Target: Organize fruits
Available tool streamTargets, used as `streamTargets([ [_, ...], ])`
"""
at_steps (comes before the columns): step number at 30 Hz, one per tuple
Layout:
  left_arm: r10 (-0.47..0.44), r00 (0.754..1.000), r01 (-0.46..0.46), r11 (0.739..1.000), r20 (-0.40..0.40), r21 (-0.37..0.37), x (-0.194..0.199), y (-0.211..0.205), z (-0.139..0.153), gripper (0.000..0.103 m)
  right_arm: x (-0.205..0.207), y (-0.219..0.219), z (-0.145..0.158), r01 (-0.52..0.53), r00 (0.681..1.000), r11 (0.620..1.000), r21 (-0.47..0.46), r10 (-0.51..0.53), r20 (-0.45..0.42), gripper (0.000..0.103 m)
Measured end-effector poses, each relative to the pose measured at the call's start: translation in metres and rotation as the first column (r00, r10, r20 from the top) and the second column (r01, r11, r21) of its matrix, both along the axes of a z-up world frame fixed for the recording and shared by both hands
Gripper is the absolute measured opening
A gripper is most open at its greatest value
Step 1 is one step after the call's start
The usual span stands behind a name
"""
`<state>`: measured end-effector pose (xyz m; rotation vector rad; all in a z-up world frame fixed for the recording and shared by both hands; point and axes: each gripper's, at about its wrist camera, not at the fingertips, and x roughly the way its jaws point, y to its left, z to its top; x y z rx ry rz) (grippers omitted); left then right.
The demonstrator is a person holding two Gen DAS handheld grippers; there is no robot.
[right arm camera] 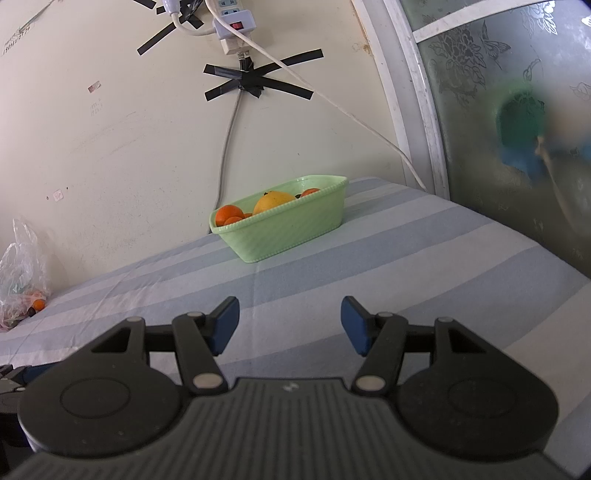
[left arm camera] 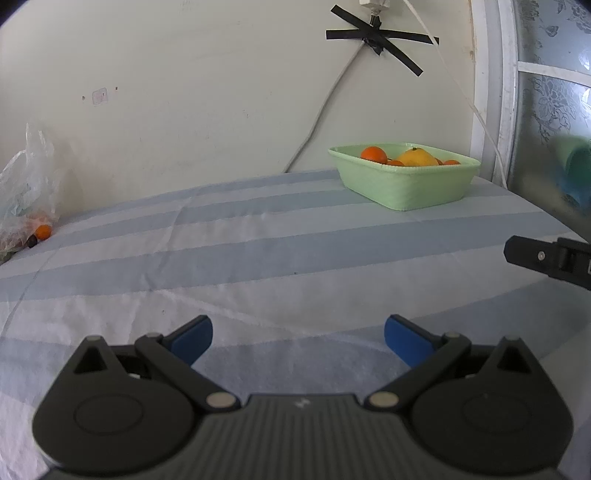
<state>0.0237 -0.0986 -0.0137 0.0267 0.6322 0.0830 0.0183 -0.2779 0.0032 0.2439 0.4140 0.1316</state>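
A light green plastic basket [left arm camera: 402, 186] [right arm camera: 284, 232] stands at the far side of the striped cloth near the wall. It holds a large yellow-orange fruit [left arm camera: 416, 157] [right arm camera: 274, 202] and several small tangerines [left arm camera: 373, 154] [right arm camera: 227, 214]. A clear plastic bag [left arm camera: 27, 188] [right arm camera: 22, 273] lies at the far left with a small tangerine [left arm camera: 43, 231] [right arm camera: 38, 304] at its mouth. My left gripper [left arm camera: 298, 338] is open and empty, low over the cloth. My right gripper [right arm camera: 290, 323] is open and empty, well short of the basket; one finger of it shows in the left wrist view [left arm camera: 532, 254].
A blue-and-white striped cloth [left arm camera: 258, 236] [right arm camera: 406, 258] covers the surface. The wall behind has taped cables [left arm camera: 373, 37] and a power strip [right arm camera: 232, 26]. A patterned glass door with a white frame [left arm camera: 495, 92] [right arm camera: 417, 92] borders the right side.
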Motion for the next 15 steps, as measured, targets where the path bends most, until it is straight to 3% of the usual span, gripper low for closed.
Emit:
streamTargets([
  [15,-0.017,1.000,0.017,1.000,0.013,-0.007,-0.0038,-0.0006,0.0009,0.103,-0.0014,-0.0013,-0.0002,0.000,1.000,1.000,0.007,0.000,0.008,0.063],
])
